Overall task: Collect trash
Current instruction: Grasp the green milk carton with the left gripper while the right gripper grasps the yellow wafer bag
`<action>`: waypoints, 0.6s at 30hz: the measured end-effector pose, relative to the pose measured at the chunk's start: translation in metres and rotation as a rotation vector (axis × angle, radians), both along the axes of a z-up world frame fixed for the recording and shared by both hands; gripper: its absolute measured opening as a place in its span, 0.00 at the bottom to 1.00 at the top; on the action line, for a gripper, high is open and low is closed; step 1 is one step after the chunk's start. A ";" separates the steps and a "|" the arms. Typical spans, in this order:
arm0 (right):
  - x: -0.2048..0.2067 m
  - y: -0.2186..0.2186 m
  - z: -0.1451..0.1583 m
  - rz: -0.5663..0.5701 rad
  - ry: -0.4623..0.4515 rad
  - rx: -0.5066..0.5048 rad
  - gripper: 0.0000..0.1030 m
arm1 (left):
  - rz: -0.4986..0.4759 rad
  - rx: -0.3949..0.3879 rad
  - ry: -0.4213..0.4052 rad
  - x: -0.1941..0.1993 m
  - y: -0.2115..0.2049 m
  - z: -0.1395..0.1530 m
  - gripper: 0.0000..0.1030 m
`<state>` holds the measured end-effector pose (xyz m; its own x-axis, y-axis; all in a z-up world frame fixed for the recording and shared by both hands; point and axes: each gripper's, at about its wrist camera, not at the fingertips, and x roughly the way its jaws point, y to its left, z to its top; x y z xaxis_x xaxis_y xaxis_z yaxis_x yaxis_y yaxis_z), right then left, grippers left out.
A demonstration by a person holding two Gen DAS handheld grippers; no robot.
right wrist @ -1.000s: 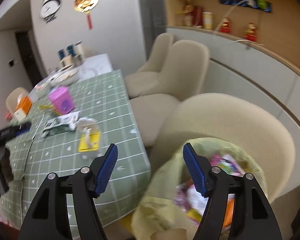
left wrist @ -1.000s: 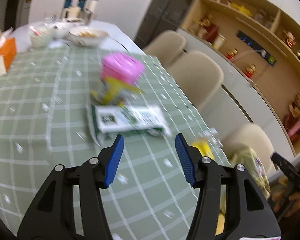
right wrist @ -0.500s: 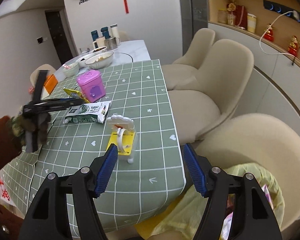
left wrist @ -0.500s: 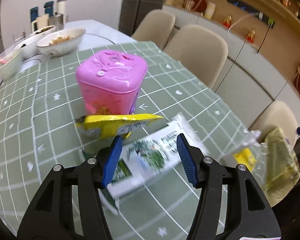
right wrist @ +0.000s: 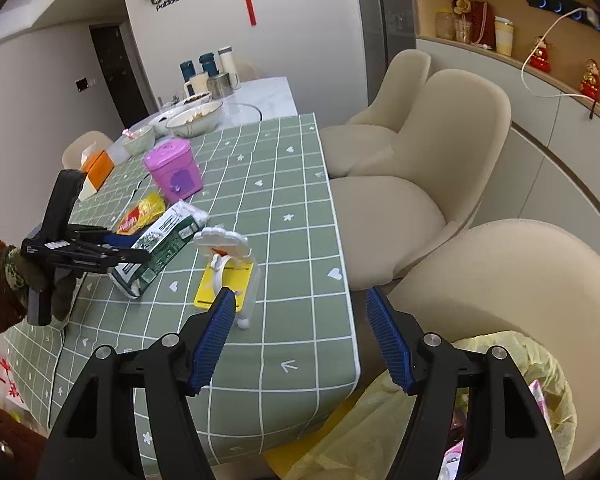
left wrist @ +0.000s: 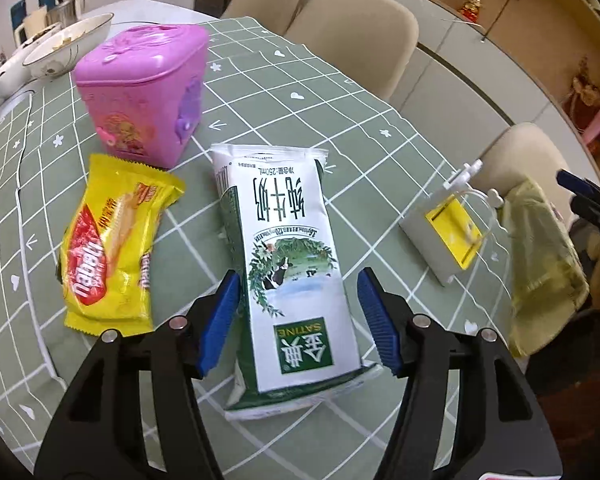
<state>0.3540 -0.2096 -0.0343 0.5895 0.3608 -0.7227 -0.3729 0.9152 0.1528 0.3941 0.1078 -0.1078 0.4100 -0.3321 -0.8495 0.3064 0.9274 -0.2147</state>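
Observation:
A green and white milk carton (left wrist: 288,256) lies flat on the green checked tablecloth (left wrist: 340,120). My left gripper (left wrist: 300,320) is open, its blue fingers either side of the carton's near end; it also shows in the right wrist view (right wrist: 112,248). A yellow snack wrapper (left wrist: 112,240) lies left of the carton. A clear blister pack with a yellow card (right wrist: 230,276) lies near the table's right edge. My right gripper (right wrist: 304,340) is open and empty, above the table edge. A bin with a yellow bag (right wrist: 512,400) stands below it.
A pink box (left wrist: 144,84) stands behind the wrapper. Bowls (right wrist: 194,118), cups and an orange tissue box (right wrist: 98,168) sit at the far end. Beige chairs (right wrist: 412,184) line the table's right side.
My left gripper has come close over the table and now straddles the milk carton. My right gripper has swung up from the bin toward the table.

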 end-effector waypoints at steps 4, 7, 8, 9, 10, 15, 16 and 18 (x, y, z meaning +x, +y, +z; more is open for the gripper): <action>-0.004 0.017 0.006 0.013 -0.035 -0.050 0.62 | 0.123 0.047 -0.001 0.005 -0.011 -0.007 0.53; -0.004 0.034 0.015 0.037 -0.059 -0.050 0.62 | 0.185 -0.012 -0.015 -0.012 -0.005 0.002 0.47; -0.005 0.045 0.019 0.063 -0.070 -0.040 0.62 | 0.205 -0.036 -0.028 -0.027 0.001 0.008 0.47; -0.004 0.056 0.022 0.083 -0.079 -0.038 0.62 | 0.223 -0.049 -0.035 -0.037 0.007 0.012 0.47; -0.004 0.067 0.023 0.105 -0.089 -0.039 0.62 | 0.250 -0.061 -0.042 -0.050 0.015 0.017 0.47; 0.010 0.148 0.014 0.237 -0.050 0.014 0.62 | 0.495 -0.101 -0.052 -0.120 0.076 0.030 0.47; 0.014 0.161 0.010 0.253 -0.035 0.033 0.62 | 0.558 -0.094 -0.064 -0.137 0.091 0.033 0.47; 0.025 0.199 -0.004 0.287 0.023 0.085 0.62 | 0.641 -0.080 -0.098 -0.163 0.112 0.039 0.47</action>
